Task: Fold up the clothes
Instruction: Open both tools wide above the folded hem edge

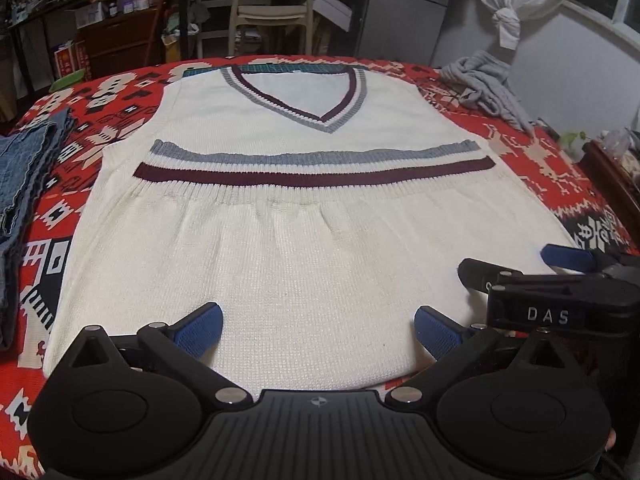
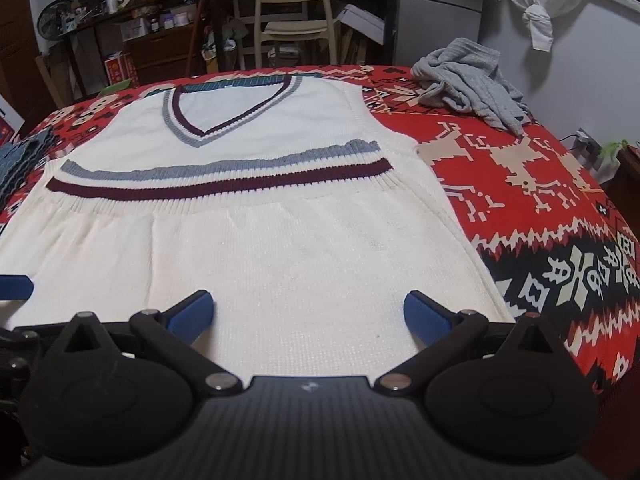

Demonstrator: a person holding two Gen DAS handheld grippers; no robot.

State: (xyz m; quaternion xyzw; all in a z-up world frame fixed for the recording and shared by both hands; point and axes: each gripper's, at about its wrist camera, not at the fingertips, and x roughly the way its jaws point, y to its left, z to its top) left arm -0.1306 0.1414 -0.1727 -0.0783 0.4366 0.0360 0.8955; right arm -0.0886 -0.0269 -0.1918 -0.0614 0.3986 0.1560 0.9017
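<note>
Red patterned table [image 1: 552,168] carries white vest [image 1: 304,240], grey garment [image 2: 472,80], folded denim [image 1: 24,176].

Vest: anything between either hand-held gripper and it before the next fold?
Nothing visible. The left hand-held gripper and right hand-held gripper are open over the near edge of the cream knit vest. The jeans and grey garment lie clear.

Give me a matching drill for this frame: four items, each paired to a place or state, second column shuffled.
Items:
1. white vest
2. grey garment
3. denim
4. left tongs

States:
A. crumpled, far right of the table
B. open, empty
C. hem folded up, in the centre
D. stacked at the table's left edge

Pairs: 1-C, 2-A, 3-D, 4-B
</note>
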